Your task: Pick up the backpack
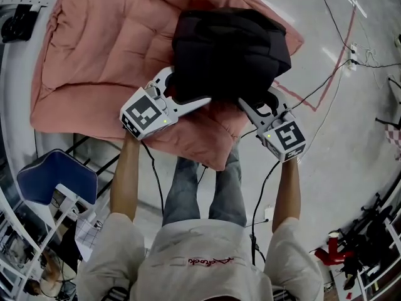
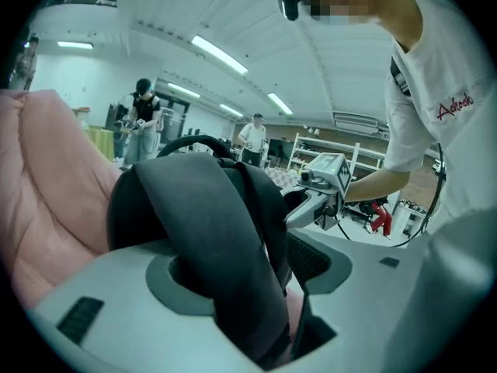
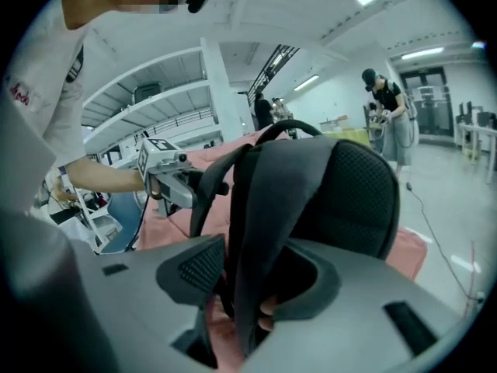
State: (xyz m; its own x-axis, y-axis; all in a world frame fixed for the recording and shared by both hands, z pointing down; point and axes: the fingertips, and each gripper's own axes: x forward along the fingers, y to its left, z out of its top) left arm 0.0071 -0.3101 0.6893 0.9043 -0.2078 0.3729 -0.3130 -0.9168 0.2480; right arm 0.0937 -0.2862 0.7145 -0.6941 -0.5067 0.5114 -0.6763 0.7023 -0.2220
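A black backpack (image 1: 229, 49) lies on a pink quilt (image 1: 106, 49) in front of me. My left gripper (image 1: 185, 88) reaches in at its near left side and my right gripper (image 1: 260, 99) at its near right side. In the left gripper view a padded black strap (image 2: 225, 239) runs down between the jaws of the left gripper (image 2: 256, 263). It rests on one jaw, and a gap shows at the other pad. In the right gripper view the other strap (image 3: 272, 208) hangs between the spread jaws of the right gripper (image 3: 248, 278). Pink cloth shows beneath it.
A blue chair (image 1: 56, 174) stands at the lower left beside white racks. Cables (image 1: 332, 80) trail over the grey floor at the right, and a red tool (image 1: 332, 253) lies lower right. Other people (image 2: 144, 115) stand far back in the hall.
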